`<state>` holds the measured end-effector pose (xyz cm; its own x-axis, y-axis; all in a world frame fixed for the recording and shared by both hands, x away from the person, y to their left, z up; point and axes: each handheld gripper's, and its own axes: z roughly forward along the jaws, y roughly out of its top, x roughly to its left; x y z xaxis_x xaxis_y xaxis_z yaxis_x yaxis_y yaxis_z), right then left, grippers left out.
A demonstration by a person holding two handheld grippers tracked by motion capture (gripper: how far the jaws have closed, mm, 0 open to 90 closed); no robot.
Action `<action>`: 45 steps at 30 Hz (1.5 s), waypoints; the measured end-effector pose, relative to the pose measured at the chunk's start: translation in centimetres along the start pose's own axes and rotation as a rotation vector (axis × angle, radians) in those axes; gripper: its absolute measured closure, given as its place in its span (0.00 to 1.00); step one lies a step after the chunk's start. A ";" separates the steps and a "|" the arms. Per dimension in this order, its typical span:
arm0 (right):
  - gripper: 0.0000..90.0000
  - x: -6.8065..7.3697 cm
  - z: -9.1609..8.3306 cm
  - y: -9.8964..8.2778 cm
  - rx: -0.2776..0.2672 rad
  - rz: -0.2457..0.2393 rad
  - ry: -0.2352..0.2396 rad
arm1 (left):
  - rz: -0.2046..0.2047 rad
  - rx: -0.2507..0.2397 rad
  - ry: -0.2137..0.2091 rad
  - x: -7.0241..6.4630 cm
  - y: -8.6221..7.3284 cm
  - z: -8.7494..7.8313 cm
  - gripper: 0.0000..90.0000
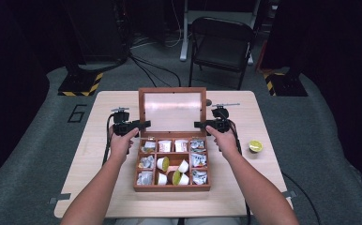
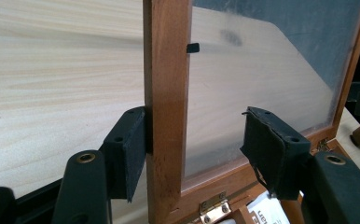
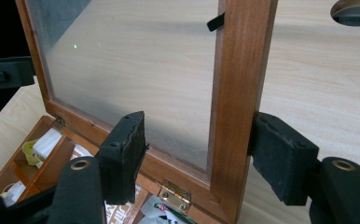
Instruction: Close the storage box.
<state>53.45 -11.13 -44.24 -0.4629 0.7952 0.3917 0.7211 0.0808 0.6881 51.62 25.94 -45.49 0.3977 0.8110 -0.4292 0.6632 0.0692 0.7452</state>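
In the left gripper view the jaws of the left gripper [image 2: 194, 149] stand on both sides of the lid's [image 2: 166, 93] wooden side bar. One pad touches the outer face of the bar; the other pad stands apart in front of the frosted pane, so the jaws are spread and not pinching. In the right gripper view the right gripper [image 3: 206, 158] is the same at the other side bar: the outer pad lies against the wood, the inner pad is apart from the pane.

The gripper views show the brass hinges [image 3: 174, 195] at the foot of the lid. The high view shows instead the whole box [image 1: 172, 161] in the middle of the counter [image 1: 109, 197], its lid standing upright at the back.

The box has twelve compartments. The outer columns hold silvery packets [image 1: 198, 161]; the middle ones hold small white cups [image 1: 162, 163], some tipped over.

A lime half [image 1: 255, 146] lies to the right, well apart from the box. The counter is bare on both sides of the box and in front of it.
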 end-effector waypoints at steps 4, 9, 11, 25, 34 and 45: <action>0.40 0.7 -0.7 0.0 0.001 -0.023 -0.012 | 0.013 -0.017 -0.005 -0.5 0.2 -0.8 0.44; 0.40 1.6 -1.7 -0.2 -0.008 -0.076 -0.024 | 0.038 -0.077 -0.042 -1.2 0.4 -2.2 0.44; 0.41 2.1 -2.2 -0.3 -0.013 -0.089 -0.028 | 0.040 -0.091 -0.064 -1.5 0.5 -2.8 0.44; 0.46 3.9 -5.9 -0.7 -0.076 -0.124 -0.017 | 0.146 -0.103 -0.052 -3.9 0.4 -6.1 0.42; 0.46 5.0 -7.5 -1.2 -0.087 -0.174 -0.013 | 0.192 -0.082 -0.055 -5.3 0.5 -8.0 0.41; 0.48 5.8 -9.5 -1.8 -0.087 -0.195 -0.001 | 0.246 -0.053 -0.056 -6.2 -0.1 -9.5 0.38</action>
<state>44.53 -12.35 -37.42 -0.5890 0.7701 0.2449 0.5701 0.1812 0.8013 43.08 26.43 -38.10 0.5787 0.7736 -0.2581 0.5085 -0.0949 0.8558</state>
